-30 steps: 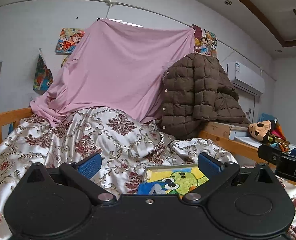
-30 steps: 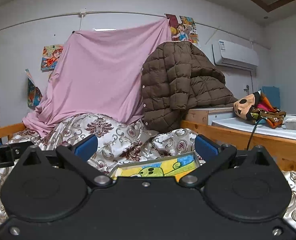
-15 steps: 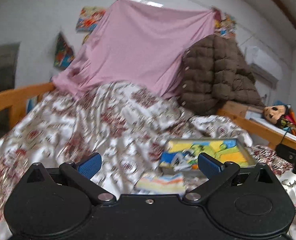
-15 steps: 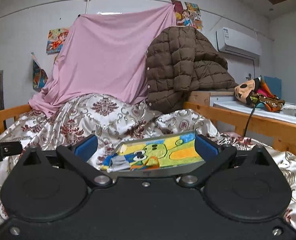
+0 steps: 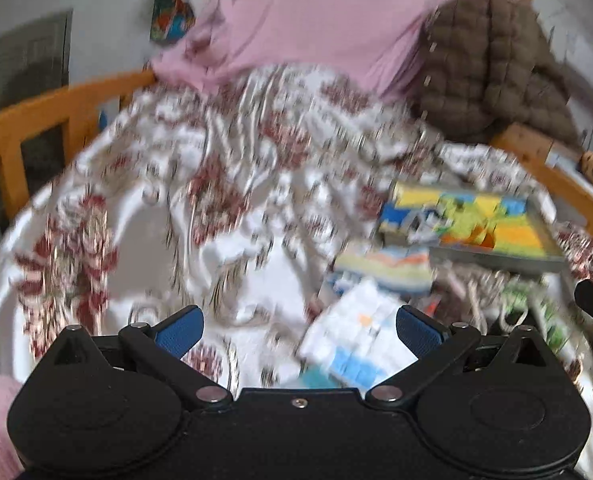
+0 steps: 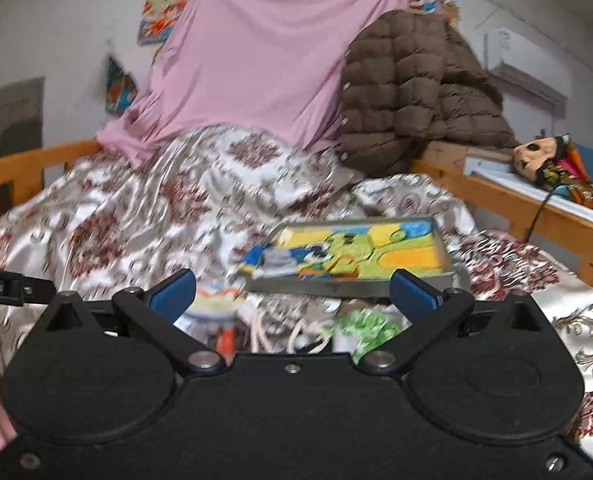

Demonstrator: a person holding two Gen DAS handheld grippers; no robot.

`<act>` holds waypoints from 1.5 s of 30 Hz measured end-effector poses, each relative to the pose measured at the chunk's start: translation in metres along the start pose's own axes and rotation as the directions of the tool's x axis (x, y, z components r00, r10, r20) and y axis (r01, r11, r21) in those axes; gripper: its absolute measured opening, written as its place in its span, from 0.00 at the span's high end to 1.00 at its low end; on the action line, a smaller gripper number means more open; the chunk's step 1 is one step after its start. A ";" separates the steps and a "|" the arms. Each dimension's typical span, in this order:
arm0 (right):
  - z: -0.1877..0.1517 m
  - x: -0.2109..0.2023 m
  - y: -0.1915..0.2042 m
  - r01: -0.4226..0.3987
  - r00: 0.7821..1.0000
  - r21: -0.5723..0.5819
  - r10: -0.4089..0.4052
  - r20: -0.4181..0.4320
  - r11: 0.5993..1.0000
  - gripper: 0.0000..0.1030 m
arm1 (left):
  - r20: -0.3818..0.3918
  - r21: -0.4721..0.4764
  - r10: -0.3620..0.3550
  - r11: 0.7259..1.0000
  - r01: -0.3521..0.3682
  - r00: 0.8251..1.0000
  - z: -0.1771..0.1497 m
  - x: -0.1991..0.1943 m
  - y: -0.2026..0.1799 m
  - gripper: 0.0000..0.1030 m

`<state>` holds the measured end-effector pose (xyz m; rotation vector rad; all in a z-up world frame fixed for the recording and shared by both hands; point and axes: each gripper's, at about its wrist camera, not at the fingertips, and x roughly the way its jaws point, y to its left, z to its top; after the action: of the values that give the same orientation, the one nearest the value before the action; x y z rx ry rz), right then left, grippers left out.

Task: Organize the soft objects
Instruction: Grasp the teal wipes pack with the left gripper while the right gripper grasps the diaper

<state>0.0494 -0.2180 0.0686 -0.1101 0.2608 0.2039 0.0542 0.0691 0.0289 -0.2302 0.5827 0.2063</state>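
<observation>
Left wrist view, blurred: left claw [image 5: 299,330] wide open, empty, over white-and-blue folded cloth [image 5: 356,344] just in front of cartoon-print tray [image 5: 496,258] on bed. Striped cloth [image 5: 384,266] touching tray's near edge. Right claw [image 6: 292,290] wide open, empty, near green crumpled piece [image 6: 366,326] below tray. Risk: slippery satin bedspread [image 6: 136,216] bunching into the pinch, or cloth unfolding on lift.

You're looking at a pink sheet [image 6: 264,60] hung on the wall, a brown quilted jacket [image 6: 412,92] beside it, posters [image 6: 158,26], an air conditioner [image 6: 524,76], a wooden bed rail [image 6: 508,204] and a mask-faced doll [image 6: 552,168] on the ledge.
</observation>
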 end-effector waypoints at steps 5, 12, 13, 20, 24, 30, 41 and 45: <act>-0.007 0.010 0.015 -0.058 0.996 -0.070 0.053 -0.070 0.996 0.01 | -0.122 -0.065 -0.002 0.998 -0.006 0.993 -0.002 0.017 0.011 0.01; -0.025 0.020 0.048 -0.170 0.973 -0.210 0.131 -0.189 0.963 0.01 | -0.245 -0.120 -0.019 0.993 -0.011 0.969 -0.007 0.033 0.018 0.01; -0.026 0.024 0.051 -0.190 0.968 -0.228 0.144 -0.206 0.955 0.01 | -0.256 -0.123 -0.021 0.992 -0.011 0.967 -0.008 0.035 0.019 0.01; -0.039 0.037 0.090 -0.318 0.933 -0.376 0.217 -0.286 0.871 0.01 | -0.333 -0.124 -0.046 0.992 0.004 0.942 -0.011 0.048 0.016 0.01; -0.048 0.046 0.109 -0.372 0.915 -0.442 0.242 -0.323 0.816 0.01 | -0.368 -0.121 -0.039 0.993 -0.006 0.929 -0.014 0.056 0.013 0.01; -0.053 0.058 0.129 -0.419 0.901 -0.513 0.275 -0.335 0.749 0.01 | -0.403 -0.102 -0.039 0.995 -0.002 0.915 -0.016 0.066 0.008 0.04; -0.071 0.066 0.147 -0.474 0.881 -0.656 0.319 -0.350 0.588 0.15 | -0.456 -0.119 -0.070 0.993 0.017 0.887 -0.022 0.079 0.008 0.20; -0.072 0.073 0.147 -0.502 0.864 -0.655 0.345 -0.365 0.565 0.23 | -0.461 -0.123 -0.076 0.992 0.021 0.884 -0.022 0.080 0.008 0.31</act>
<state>0.0693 -0.0714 -0.0316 -0.8987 0.3927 0.7981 0.1061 0.0804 -0.0358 -0.4118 1.0448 0.1349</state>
